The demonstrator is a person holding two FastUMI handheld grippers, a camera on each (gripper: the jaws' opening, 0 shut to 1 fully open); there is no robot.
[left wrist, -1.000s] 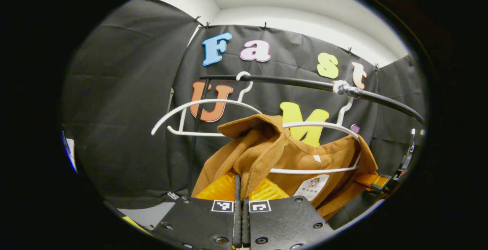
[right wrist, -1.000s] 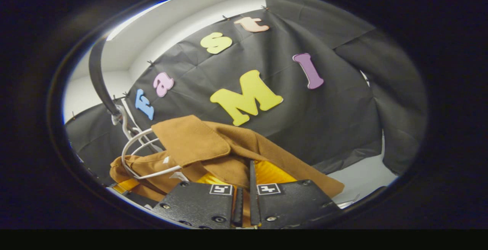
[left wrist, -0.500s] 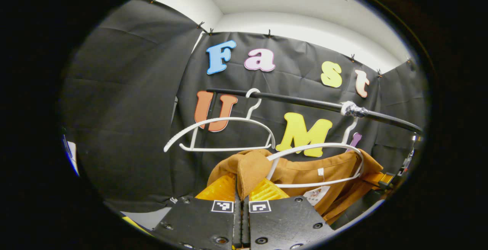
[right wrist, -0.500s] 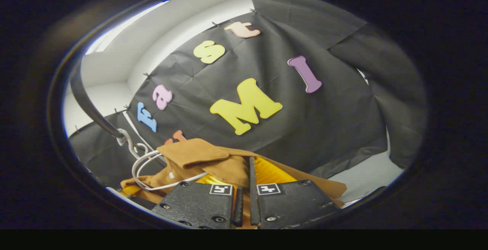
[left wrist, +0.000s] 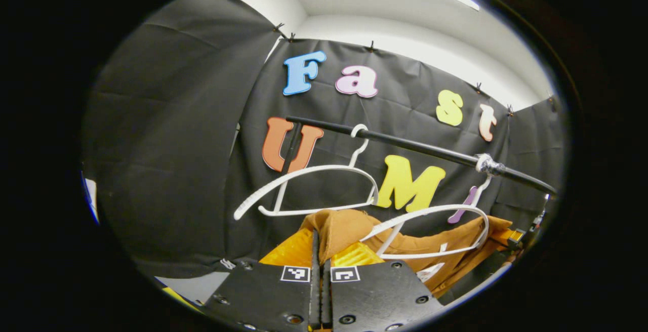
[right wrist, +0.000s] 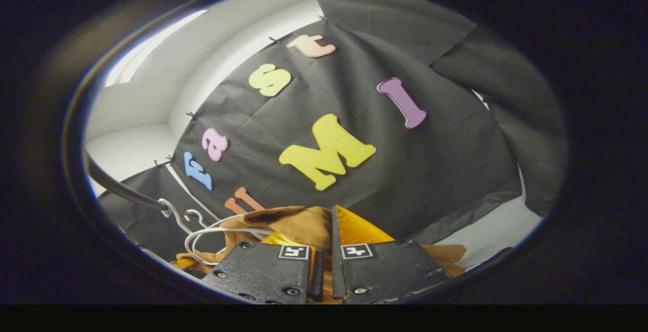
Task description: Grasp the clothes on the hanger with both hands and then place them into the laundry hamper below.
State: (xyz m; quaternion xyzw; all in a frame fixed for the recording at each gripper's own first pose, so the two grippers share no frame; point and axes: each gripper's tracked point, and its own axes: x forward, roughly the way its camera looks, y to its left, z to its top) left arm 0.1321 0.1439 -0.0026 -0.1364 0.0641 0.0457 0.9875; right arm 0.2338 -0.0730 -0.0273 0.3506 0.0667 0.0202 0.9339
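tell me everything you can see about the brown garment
The brown garment looks like soft, matte woven cloth, bunched and folded. A white tag shows near its neckline. It drapes around the white hanger under the black rail. The left hand-held gripper and right hand-held gripper each pinch a fold of it.

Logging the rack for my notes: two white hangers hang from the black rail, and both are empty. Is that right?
Not quite. In the left gripper view, one white hanger is empty, but the other hanger on the black rail still has the brown garment partly on it.
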